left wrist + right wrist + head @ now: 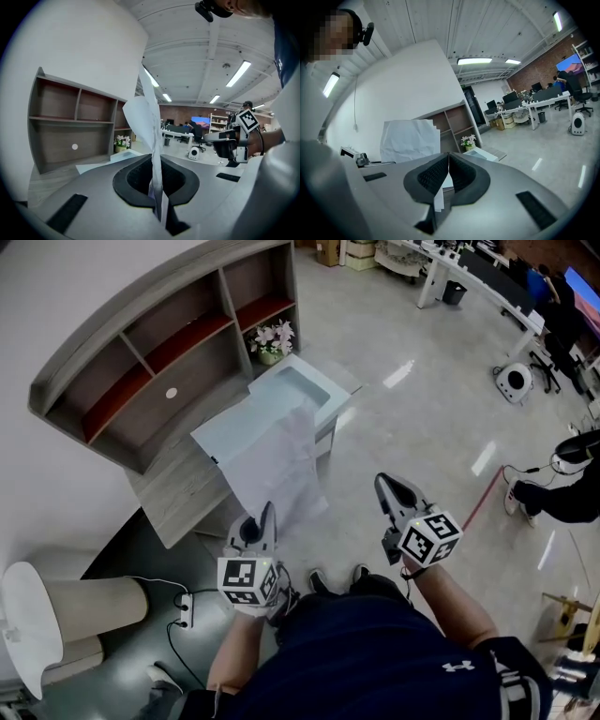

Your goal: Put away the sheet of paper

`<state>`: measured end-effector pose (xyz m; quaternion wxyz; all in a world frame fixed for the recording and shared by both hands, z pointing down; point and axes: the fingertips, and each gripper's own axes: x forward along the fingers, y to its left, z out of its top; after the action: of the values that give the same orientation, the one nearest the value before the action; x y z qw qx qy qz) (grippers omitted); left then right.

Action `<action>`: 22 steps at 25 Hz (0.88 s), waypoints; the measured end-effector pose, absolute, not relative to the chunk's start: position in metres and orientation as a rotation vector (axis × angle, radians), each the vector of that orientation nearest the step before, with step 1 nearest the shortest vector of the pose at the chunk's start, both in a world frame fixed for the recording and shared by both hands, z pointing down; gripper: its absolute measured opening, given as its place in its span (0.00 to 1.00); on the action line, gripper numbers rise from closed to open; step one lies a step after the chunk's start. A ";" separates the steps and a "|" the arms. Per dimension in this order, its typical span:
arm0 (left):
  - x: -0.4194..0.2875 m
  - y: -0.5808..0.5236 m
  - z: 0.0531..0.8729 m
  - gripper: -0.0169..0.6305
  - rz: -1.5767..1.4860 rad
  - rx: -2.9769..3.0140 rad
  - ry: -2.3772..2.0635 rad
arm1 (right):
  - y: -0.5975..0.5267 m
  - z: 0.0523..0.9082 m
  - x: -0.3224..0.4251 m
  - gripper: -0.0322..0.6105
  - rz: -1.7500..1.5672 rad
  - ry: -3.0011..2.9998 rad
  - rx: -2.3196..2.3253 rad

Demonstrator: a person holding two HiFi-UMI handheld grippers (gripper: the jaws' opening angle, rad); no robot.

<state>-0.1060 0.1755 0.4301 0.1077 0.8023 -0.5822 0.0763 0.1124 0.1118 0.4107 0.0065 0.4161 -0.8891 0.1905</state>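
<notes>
Over glossy office floor, desk at far left, grasping sheet of paper in left fingers, with right fingers clenched at right.

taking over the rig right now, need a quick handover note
Left gripper: shut on the sheet of paper, gripped at its lower edge. The sheet stands up out of the jaws, in the air.
Right gripper: jaws together, apart from the sheet. A white sliver shows low between them; can't tell what it is.
Ahead: shelf unit and a pale open tray next to a flower pot.
Done: sheet is in the gripper.
Left: set it down, probably in the tray or on a shelf, then release.
</notes>
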 end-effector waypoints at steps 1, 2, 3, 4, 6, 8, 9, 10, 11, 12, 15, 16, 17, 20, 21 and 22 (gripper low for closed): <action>-0.110 0.175 0.430 0.05 0.224 2.360 -1.711 | 0.113 0.410 0.110 0.07 0.603 -2.779 1.309; -0.113 0.175 0.430 0.05 0.223 2.360 -1.706 | 0.113 0.408 0.109 0.07 0.609 -2.777 1.316; -0.115 0.174 0.430 0.05 0.222 2.360 -1.702 | 0.113 0.407 0.108 0.07 0.614 -2.775 1.323; -0.117 0.172 0.431 0.05 0.220 2.359 -1.696 | 0.113 0.407 0.107 0.07 0.616 -2.772 1.328; -0.122 0.167 0.434 0.05 0.216 2.352 -1.687 | 0.111 0.408 0.105 0.07 0.619 -2.763 1.332; -0.126 0.161 0.438 0.05 0.217 2.340 -1.686 | 0.105 0.411 0.105 0.07 0.619 -2.756 1.332; -0.128 0.157 0.439 0.05 0.222 2.334 -1.691 | 0.102 0.412 0.105 0.07 0.620 -2.756 1.331; -0.129 0.154 0.440 0.05 0.227 2.327 -1.697 | 0.097 0.414 0.106 0.07 0.626 -2.757 1.330; -0.129 0.150 0.441 0.05 0.232 2.320 -1.703 | 0.092 0.417 0.107 0.07 0.635 -2.757 1.330; -0.129 0.146 0.443 0.05 0.236 2.313 -1.707 | 0.087 0.420 0.108 0.07 0.648 -2.755 1.332; -0.132 0.130 0.447 0.05 0.254 2.290 -1.724 | 0.068 0.430 0.107 0.07 0.689 -2.765 1.322; -0.132 0.125 0.448 0.05 0.262 2.279 -1.734 | 0.060 0.432 0.105 0.07 0.702 -2.774 1.311; -0.132 0.120 0.449 0.05 0.272 2.269 -1.746 | 0.052 0.434 0.104 0.07 0.715 -2.780 1.299; -0.129 0.102 0.447 0.05 0.287 2.240 -1.779 | 0.025 0.437 0.107 0.07 0.738 -2.792 1.271; -0.127 0.095 0.447 0.05 0.288 2.230 -1.787 | 0.015 0.437 0.108 0.07 0.740 -2.797 1.259; -0.124 0.089 0.448 0.05 0.289 2.219 -1.794 | 0.006 0.437 0.109 0.07 0.741 -2.803 1.246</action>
<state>-0.1244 0.0891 0.4476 0.1366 0.7664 -0.6197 0.0998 0.1089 0.0057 0.4369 -0.0072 0.3948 -0.8882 0.2348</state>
